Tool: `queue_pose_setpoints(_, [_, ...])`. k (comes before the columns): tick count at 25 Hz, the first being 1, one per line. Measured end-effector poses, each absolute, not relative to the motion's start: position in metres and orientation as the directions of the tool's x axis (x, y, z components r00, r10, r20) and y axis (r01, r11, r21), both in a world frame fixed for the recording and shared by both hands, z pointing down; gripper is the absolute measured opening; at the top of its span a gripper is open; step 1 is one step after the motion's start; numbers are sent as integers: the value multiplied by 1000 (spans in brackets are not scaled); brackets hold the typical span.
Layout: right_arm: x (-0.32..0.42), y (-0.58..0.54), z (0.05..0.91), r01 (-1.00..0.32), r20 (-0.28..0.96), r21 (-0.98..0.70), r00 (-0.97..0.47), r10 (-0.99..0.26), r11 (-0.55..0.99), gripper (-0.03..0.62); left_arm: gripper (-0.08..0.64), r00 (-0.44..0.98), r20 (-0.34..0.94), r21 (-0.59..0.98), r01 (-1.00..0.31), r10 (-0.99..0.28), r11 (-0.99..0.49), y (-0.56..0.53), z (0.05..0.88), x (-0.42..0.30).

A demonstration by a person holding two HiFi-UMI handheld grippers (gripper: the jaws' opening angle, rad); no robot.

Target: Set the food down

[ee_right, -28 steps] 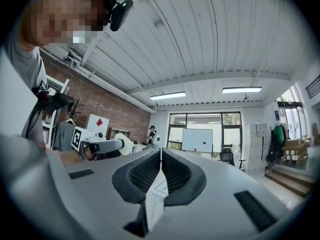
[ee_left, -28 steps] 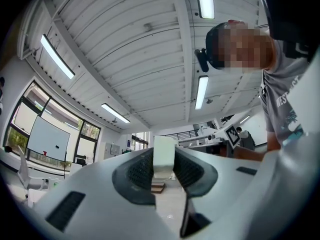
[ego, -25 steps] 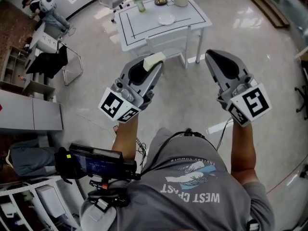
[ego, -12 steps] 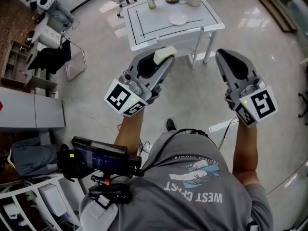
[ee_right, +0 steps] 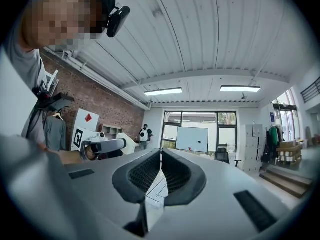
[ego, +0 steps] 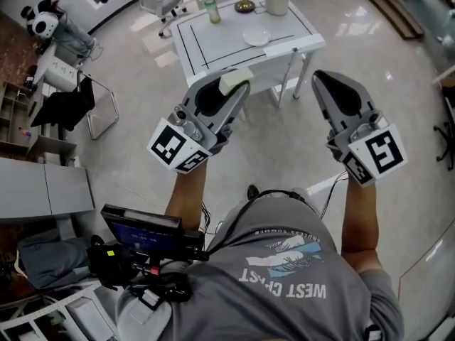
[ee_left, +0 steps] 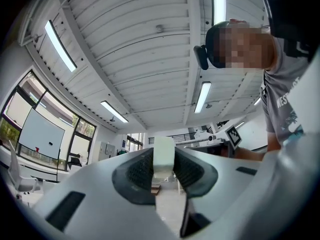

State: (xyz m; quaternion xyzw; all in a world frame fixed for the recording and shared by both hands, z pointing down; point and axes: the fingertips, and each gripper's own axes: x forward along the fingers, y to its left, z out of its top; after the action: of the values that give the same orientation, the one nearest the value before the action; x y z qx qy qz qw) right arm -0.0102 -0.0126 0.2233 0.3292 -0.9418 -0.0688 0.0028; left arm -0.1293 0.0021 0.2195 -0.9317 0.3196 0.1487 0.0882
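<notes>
Well, the surface (ego: 213, 48) has swung and drawn a little nearer at my twelve o'clock over the last second. Its near edge now meets the tip of the left gripper (ego: 237, 91) in the head view. I take that as the approach closing in, with the set-down itself not yet begun.

Both grippers keep the pose they had: held out ahead, side by side and well apart. The left gripper (ee_left: 163, 171) has its jaws clamped on the food (ee_left: 163, 154), a pale block pinched upright between the pads, and it has not slipped. From above, the food (ego: 234, 81) sits at the gripper's far end. The right gripper (ee_right: 160, 171) has its jaws together with nothing between them; it (ego: 321, 80) hangs at one o'clock, over the floor.

On the surface, a plate (ego: 257, 38) lies right of centre and a bottle (ego: 210, 9) stands at the far left edge.

Looking this steeply down, I cannot judge whether the food is over the surface or short of it, nor how high it rides. The left gripper covers part of the near edge. The left gripper view looks up at ceiling and room, so it shows no landing spot. What kind of food the block is, I cannot make out.
</notes>
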Motion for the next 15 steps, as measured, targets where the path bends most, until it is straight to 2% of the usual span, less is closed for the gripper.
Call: queue_pose_setpoints(15, [-8, -77, 218, -608, -23, 124, -792, -610, 784, 9, 104, 741, -313, -43, -636, -594, -770, -58, 218, -127])
